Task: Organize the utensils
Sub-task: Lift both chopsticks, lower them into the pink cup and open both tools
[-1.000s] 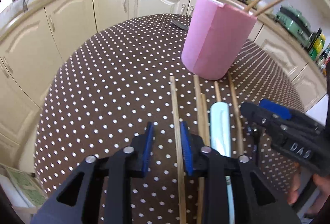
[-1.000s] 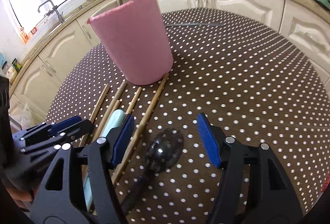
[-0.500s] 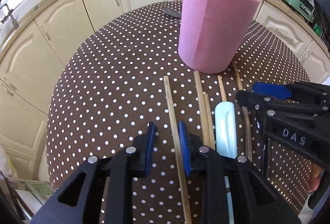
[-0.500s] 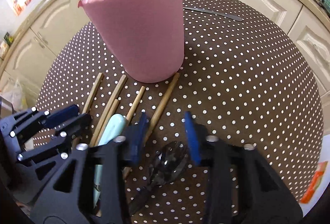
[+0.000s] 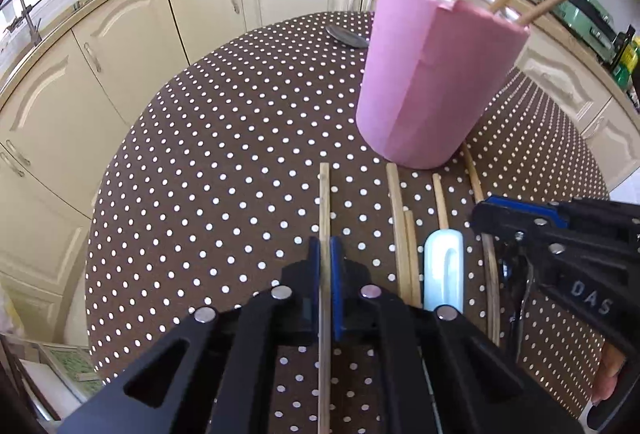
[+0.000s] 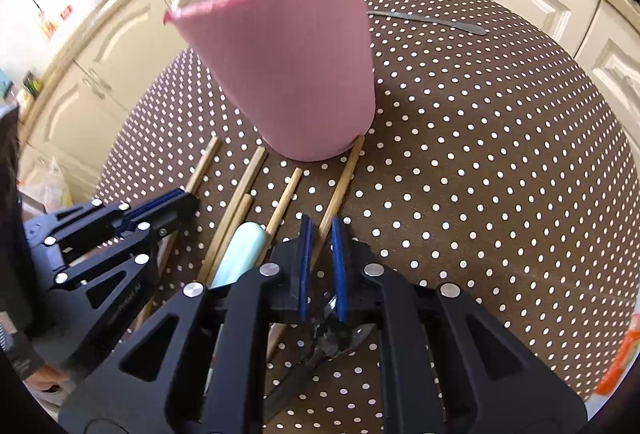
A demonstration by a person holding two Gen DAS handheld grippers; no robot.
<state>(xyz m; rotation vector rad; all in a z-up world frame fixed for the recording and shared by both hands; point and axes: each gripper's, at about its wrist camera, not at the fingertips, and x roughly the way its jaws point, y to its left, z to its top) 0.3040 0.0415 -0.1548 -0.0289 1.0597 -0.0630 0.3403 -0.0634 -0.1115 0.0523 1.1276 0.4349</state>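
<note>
A pink cup [image 5: 436, 74] holding several wooden chopsticks stands on the brown dotted table [image 5: 240, 154]; it also shows in the right wrist view [image 6: 288, 66]. Several chopsticks and a pale blue handle [image 5: 444, 270] lie in a row in front of it. My left gripper [image 5: 325, 254] is shut on the leftmost chopstick [image 5: 325, 202]. My right gripper [image 6: 320, 234] is shut on the rightmost chopstick [image 6: 340, 190], above a dark metal spoon [image 6: 332, 338] that lies partly under it. The right gripper also shows in the left wrist view [image 5: 520, 222].
A metal knife [image 6: 428, 20] lies on the far side of the table behind the cup. Cream kitchen cabinets [image 5: 120, 46] and a counter curve around the table. An orange object [image 6: 620, 358] shows past the table's right edge.
Both grippers have closed: the left on the leftmost chopstick, the right on the rightmost chopstick. Both have moved in lower toward the table.
</note>
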